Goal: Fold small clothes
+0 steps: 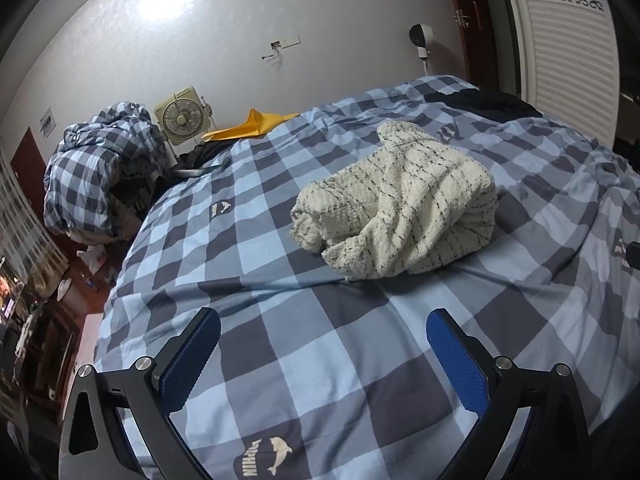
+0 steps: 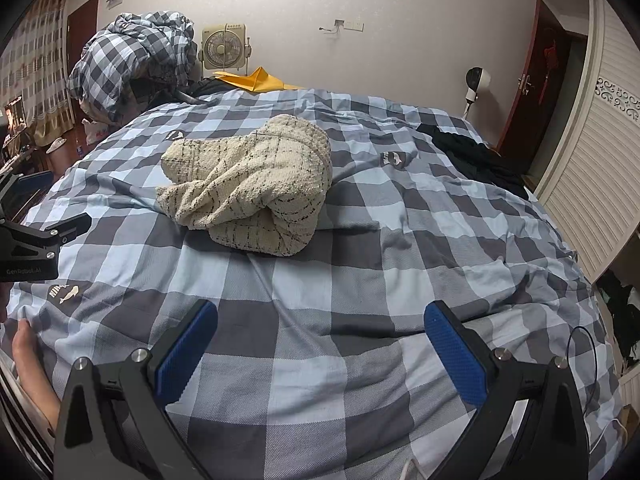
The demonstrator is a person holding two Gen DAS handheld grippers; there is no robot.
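A cream knit garment with thin dark lines (image 1: 400,208) lies crumpled in a heap on the blue-and-grey checked bed cover (image 1: 280,360). It also shows in the right wrist view (image 2: 252,188). My left gripper (image 1: 324,320) is open and empty, hovering over the cover a little short of the garment. My right gripper (image 2: 320,316) is open and empty too, over the cover (image 2: 340,360) short of the heap. The left gripper's body shows at the left edge of the right wrist view (image 2: 36,248).
A bundled checked duvet (image 2: 132,56) sits at the far left corner beside a small fan (image 2: 222,46) and a yellow sheet (image 2: 256,78). Dark clothing (image 2: 476,156) lies at the bed's far right. A white louvered wardrobe (image 2: 592,152) stands on the right.
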